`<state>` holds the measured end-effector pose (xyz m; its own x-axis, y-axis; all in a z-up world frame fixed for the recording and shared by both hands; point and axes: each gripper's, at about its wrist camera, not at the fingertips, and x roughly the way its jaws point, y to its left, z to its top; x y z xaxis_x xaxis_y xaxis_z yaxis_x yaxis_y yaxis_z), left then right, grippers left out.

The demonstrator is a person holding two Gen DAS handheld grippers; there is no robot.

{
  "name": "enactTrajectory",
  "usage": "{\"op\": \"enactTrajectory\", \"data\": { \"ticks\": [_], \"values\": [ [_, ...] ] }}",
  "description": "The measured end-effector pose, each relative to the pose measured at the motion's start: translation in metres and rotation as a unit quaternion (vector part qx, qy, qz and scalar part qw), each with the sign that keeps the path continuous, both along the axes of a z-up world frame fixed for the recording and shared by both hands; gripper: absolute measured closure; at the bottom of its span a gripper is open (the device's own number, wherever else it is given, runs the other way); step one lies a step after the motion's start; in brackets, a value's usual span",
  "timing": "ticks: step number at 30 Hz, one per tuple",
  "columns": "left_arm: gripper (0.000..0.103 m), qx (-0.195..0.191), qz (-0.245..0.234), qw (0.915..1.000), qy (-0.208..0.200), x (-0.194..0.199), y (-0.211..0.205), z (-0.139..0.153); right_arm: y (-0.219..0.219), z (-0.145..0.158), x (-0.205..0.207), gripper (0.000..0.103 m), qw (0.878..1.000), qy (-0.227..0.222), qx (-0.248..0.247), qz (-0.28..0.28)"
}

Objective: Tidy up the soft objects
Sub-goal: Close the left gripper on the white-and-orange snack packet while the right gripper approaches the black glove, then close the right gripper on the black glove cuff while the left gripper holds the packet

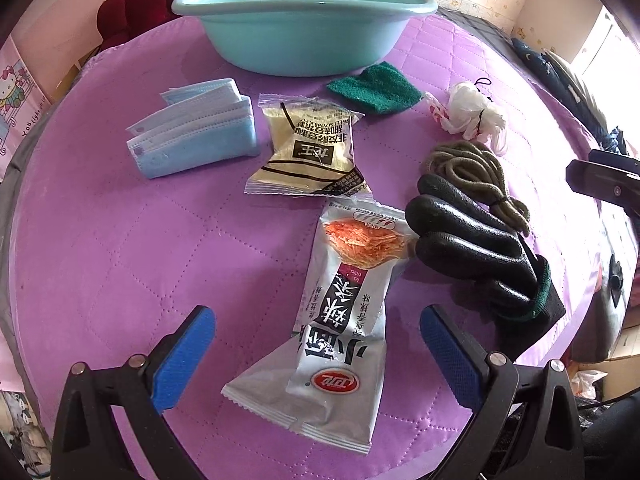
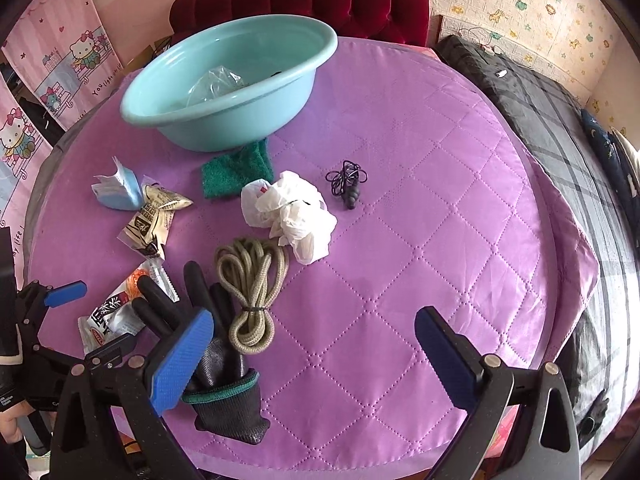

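Observation:
On the purple quilted table (image 1: 120, 248) lie soft things. My left gripper (image 1: 318, 354) is open, its blue pads either side of a silver snack packet (image 1: 340, 344) without touching it. Beyond it lie a beige packet (image 1: 310, 148), blue face masks (image 1: 196, 128), a green scouring pad (image 1: 374, 86), a crumpled white bag (image 1: 472, 114), a coiled olive rope (image 1: 472, 172) and a black glove (image 1: 476, 256). The teal basin (image 1: 304, 20) stands at the back. My right gripper (image 2: 314, 354) is open over bare cloth, right of the glove (image 2: 224, 360) and rope (image 2: 254, 280).
A black earphone tangle (image 2: 347, 186) lies right of the white bag (image 2: 294, 210). The basin (image 2: 224, 92) holds a clear plastic bag (image 2: 214, 82). A red padded headboard (image 2: 320, 0) stands behind the table, a plaid bed (image 2: 568, 152) to the right. A hand (image 2: 10, 424) shows at the lower left.

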<state>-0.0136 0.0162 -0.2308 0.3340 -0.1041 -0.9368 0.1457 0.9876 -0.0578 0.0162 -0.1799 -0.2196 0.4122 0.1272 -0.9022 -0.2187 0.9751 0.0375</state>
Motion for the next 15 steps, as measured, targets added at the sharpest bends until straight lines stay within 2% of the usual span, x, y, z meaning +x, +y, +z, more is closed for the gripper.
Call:
{"op": "enactTrajectory", "data": {
  "ticks": [2, 4, 6, 7, 8, 9, 15],
  "values": [
    [0.003, -0.004, -0.002, 1.0000, 0.002, 0.001, 0.000, -0.002, 0.001, -0.002, -0.001, 0.000, 1.000, 0.003, -0.002, 0.000],
    [0.017, -0.012, -0.006, 0.9999, 0.005, 0.002, -0.001, -0.003, 0.002, -0.004, -0.002, 0.000, 1.000, 0.007, -0.002, 0.000],
    [0.042, -0.011, -0.007, 0.9999, 0.008, 0.002, -0.003, -0.004, 0.002, -0.006, -0.002, 0.000, 1.000, 0.009, -0.003, 0.001],
    [0.047, -0.009, -0.009, 0.9998, 0.012, 0.002, -0.005, -0.005, 0.002, -0.006, -0.001, 0.000, 1.000, 0.010, -0.002, 0.001],
    [0.057, -0.007, -0.012, 0.9998, 0.016, 0.002, -0.005, -0.006, 0.003, -0.007, -0.001, 0.000, 1.000, 0.012, -0.001, 0.001],
    [0.061, -0.006, -0.015, 0.9997, 0.020, 0.002, -0.008, -0.008, 0.003, -0.007, -0.001, 0.000, 1.000, 0.015, -0.001, 0.002],
    [0.063, -0.009, -0.021, 0.9997, 0.013, -0.007, -0.010, -0.008, 0.011, -0.009, -0.002, 0.000, 1.000, 0.018, 0.000, 0.015]
  ]
}}
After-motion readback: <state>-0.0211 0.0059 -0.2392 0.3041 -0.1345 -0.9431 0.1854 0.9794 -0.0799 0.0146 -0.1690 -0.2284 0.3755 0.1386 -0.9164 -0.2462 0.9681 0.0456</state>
